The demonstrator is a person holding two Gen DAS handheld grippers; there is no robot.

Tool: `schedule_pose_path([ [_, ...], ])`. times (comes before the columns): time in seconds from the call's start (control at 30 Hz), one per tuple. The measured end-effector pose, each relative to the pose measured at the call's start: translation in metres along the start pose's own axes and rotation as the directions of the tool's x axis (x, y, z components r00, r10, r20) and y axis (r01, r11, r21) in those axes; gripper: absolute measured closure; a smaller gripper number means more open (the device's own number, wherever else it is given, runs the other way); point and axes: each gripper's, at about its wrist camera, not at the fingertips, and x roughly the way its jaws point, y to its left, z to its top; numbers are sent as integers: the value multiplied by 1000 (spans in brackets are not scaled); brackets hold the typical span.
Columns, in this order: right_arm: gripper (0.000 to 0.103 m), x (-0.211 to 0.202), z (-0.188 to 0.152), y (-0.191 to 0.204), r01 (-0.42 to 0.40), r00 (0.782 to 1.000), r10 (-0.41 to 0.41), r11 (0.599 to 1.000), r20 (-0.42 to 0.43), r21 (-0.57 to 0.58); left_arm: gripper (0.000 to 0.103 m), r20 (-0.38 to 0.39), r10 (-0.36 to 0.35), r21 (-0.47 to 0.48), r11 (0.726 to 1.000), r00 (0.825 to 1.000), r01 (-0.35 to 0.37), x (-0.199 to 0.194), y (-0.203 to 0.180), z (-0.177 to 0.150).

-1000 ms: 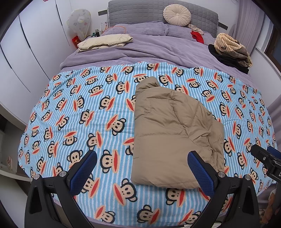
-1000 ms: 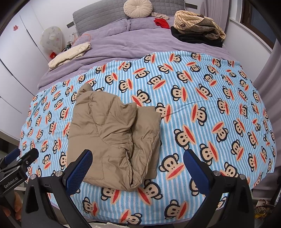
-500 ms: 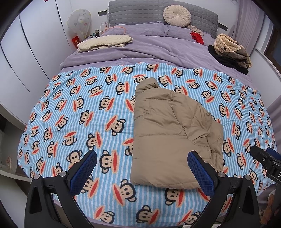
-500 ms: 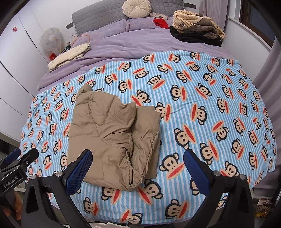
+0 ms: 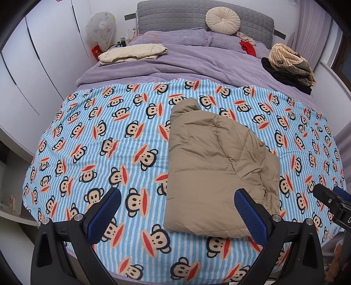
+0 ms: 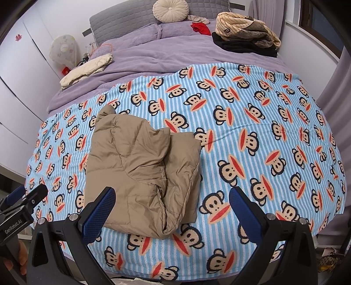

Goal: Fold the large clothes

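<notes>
A tan puffer jacket (image 5: 210, 166) lies folded into a thick bundle on the blue striped monkey-print blanket (image 5: 109, 140) near the bed's foot. It also shows in the right wrist view (image 6: 142, 171), its loose edges facing right. My left gripper (image 5: 177, 214) is open and empty, held above the blanket's near edge, with the jacket's near end between its fingers in view. My right gripper (image 6: 172, 216) is open and empty, just short of the jacket's near right corner.
A cream folded garment (image 5: 131, 53) lies at the far left on the purple duvet (image 5: 186, 68). A pile of striped and black clothes (image 5: 289, 63) sits far right. A round cushion (image 5: 222, 19) leans on the grey headboard. White wardrobe doors (image 5: 33, 72) stand left.
Both views have shifted very slightly; the jacket lies as before. Both grippers stay open and empty.
</notes>
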Motion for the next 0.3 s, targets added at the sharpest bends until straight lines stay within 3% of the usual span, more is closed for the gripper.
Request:
schedule_pose_path([
  [0.3, 0, 1, -8, 4, -2, 1000, 2, 1000, -7, 6, 0, -7, -8, 6, 1000, 1000, 8, 1, -1, 2],
])
